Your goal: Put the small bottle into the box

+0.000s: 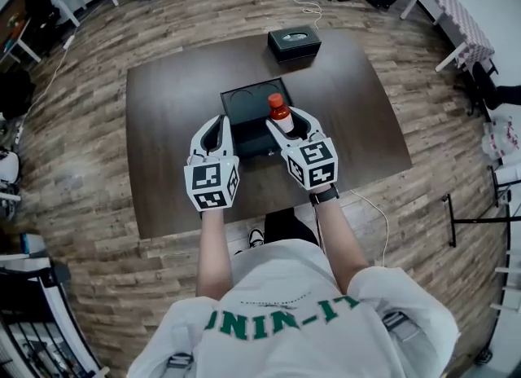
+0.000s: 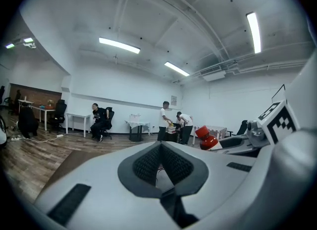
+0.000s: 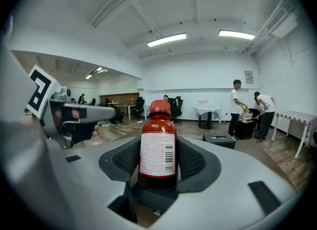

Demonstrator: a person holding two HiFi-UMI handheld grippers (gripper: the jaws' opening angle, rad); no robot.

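A small red bottle [image 1: 280, 112] with a red cap and a white label stands upright between the pads of my right gripper [image 1: 289, 117], which is shut on it. It is held over the right side of the open black box [image 1: 244, 124] in the middle of the dark table. The right gripper view shows the bottle [image 3: 158, 147] pinched on both sides by the dark pads of the right gripper [image 3: 158, 167]. My left gripper [image 1: 213, 124] hangs at the box's left edge, jaws together and empty. In the left gripper view, the left gripper [image 2: 161, 160] holds nothing and the bottle [image 2: 207, 139] shows at the right.
A black tissue box [image 1: 294, 42] sits at the far side of the brown table [image 1: 171, 99]. Wood floor surrounds the table. Several people [image 3: 237, 107] stand or sit by desks along the far wall.
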